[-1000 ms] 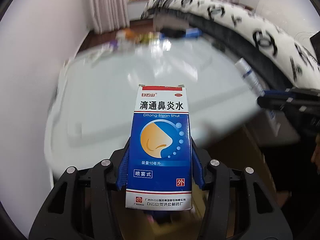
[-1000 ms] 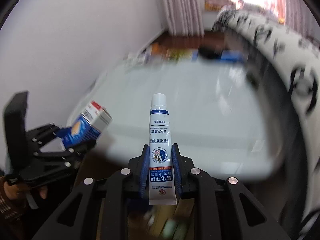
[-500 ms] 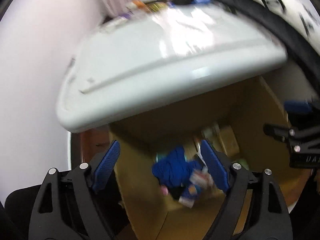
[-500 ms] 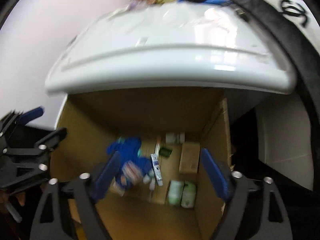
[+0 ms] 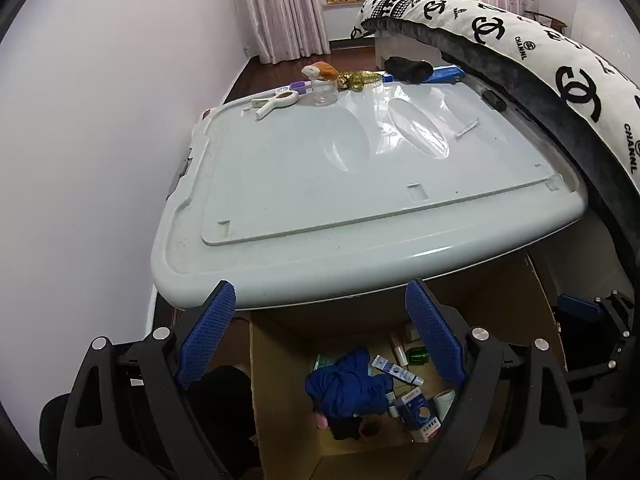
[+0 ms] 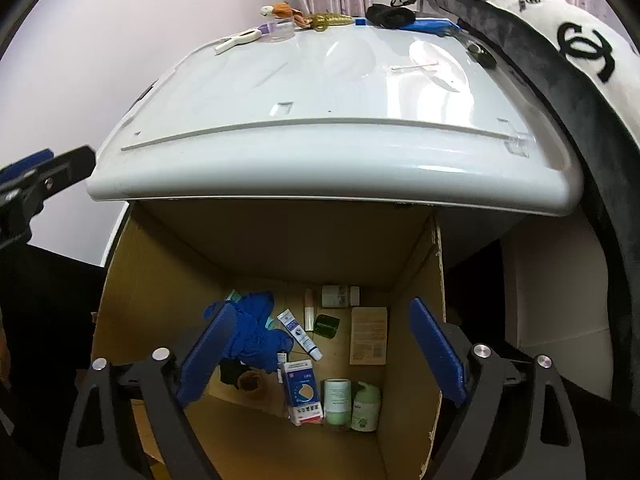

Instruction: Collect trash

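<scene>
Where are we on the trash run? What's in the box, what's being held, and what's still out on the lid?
Done: the blue nasal-spray box and the white ointment tube lie in the cardboard box with earlier items. In hand: nothing; the left gripper and right gripper have just been opening and stand empty above the box. Left: the white clip, clear jar and cotton swab on the white lid.

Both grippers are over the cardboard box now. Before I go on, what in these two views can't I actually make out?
- Cardboard box, right wrist view: its far side sits under the white lid; the near-left floor is behind the right gripper finger.
- Whatever lies under the blue cloth: covered in both views.
- Left wrist view: the left gripper fingers cover the box's floor edges.
- Small print on the white tube and blue carton: too small.
</scene>
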